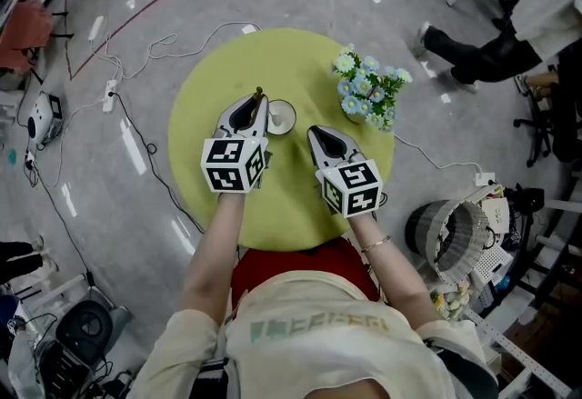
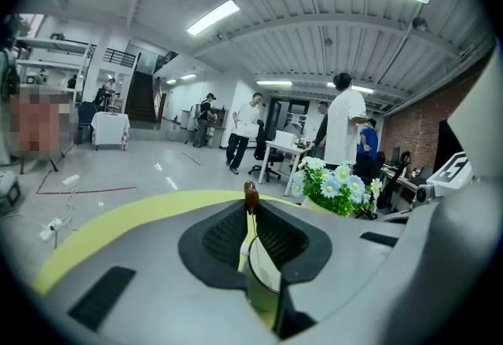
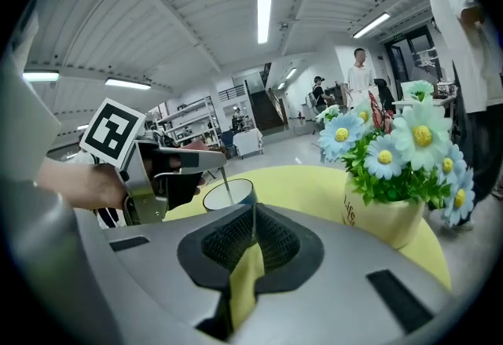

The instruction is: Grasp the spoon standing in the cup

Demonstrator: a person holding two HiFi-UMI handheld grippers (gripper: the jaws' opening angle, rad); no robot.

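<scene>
A white cup (image 1: 282, 118) stands near the middle of the round yellow-green table (image 1: 218, 70). A thin spoon (image 1: 260, 94) with a brown handle tip stands in it. My left gripper (image 1: 258, 103) is at the cup's left rim, shut on the spoon's handle. In the left gripper view the brown tip of the spoon (image 2: 251, 196) pokes out between the jaw ends of that gripper (image 2: 251, 214), above the cup (image 2: 263, 280). The right gripper view shows the spoon (image 3: 225, 182) slanting down into the cup (image 3: 228, 194). My right gripper (image 1: 314, 130) (image 3: 253, 214) is right of the cup, shut and empty.
A pot of blue and white flowers (image 1: 368, 88) (image 3: 385, 214) stands on the table's far right. Cables (image 1: 136, 52) lie on the floor to the left. A wire basket (image 1: 450, 238) stands right of the table. A person (image 1: 482, 47) is at the top right.
</scene>
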